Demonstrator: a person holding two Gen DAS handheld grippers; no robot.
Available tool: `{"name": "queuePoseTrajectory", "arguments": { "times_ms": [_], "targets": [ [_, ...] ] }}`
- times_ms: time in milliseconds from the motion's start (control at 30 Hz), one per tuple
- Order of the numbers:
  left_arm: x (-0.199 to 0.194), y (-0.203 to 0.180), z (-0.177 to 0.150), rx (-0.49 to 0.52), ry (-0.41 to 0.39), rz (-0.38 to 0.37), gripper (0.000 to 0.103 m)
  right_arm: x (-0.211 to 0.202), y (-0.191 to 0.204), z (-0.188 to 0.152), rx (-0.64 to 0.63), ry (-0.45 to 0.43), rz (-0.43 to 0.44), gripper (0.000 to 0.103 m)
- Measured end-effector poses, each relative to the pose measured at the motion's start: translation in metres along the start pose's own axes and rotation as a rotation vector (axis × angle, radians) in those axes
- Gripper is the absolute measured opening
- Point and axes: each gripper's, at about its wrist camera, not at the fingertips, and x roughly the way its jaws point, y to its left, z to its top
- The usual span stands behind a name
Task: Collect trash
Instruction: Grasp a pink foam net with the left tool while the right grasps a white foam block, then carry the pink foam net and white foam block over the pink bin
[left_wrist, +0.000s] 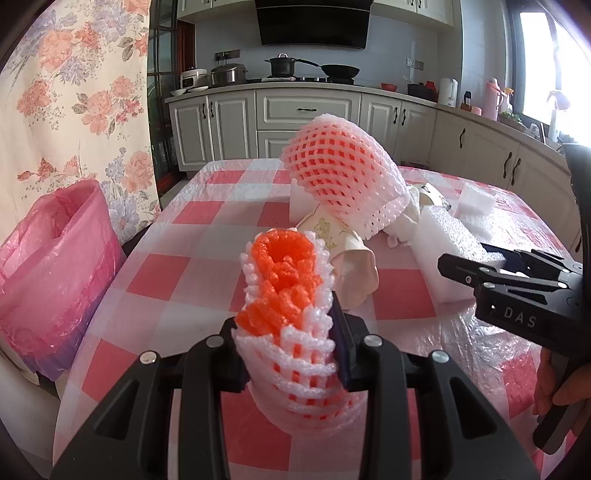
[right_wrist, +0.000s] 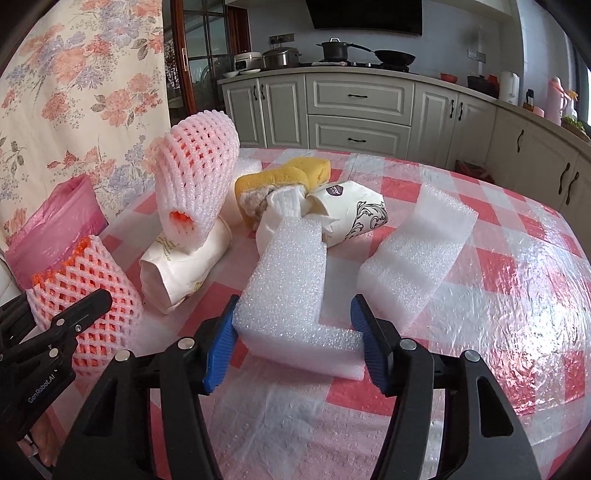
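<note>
Foam net sleeve (left_wrist: 286, 317) clamped mid-body by left gripper (left_wrist: 291, 339); light, squashy. Right gripper (right_wrist: 295, 343) apart, straddling foam block (right_wrist: 295, 295).

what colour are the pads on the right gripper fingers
Blue pads on the right gripper, clearest in the right wrist view.

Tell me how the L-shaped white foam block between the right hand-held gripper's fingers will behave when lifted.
The L-shaped foam block looks airy and open-celled, so probably very light. It likely dents slightly under the right hand-held gripper. Its flat sides suggest it won't roll.
</note>
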Motion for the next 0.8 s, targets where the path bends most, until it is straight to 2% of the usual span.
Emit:
{"name": "queuePoseTrajectory", "arguments": {
  "times_ms": [333, 467, 533, 800],
  "targets": [
    [-0.003, -0.003, -0.001, 0.0, -0.012, 0.015, 0.034, -0.007, -0.001, -0.001, 0.006, -0.031, 0.007, 0.055],
    [-0.008, -0.002, -0.002, -0.016, -0.027, 0.02, 0.034, -0.016, -0.001, -0.002, 0.001, -0.073, 0.0, 0.055],
    [-0.009, 0.0, -0.003, -0.028, -0.031, 0.019, 0.034, -0.017, -0.001, -0.005, 0.025, -0.067, 0.021, 0.055],
    [-0.02, 0.011, -0.004, -0.075, -0.073, 0.001, 0.034, -0.035, 0.023, -0.018, -0.014, -0.083, 0.042, 0.055]
  ]
}}
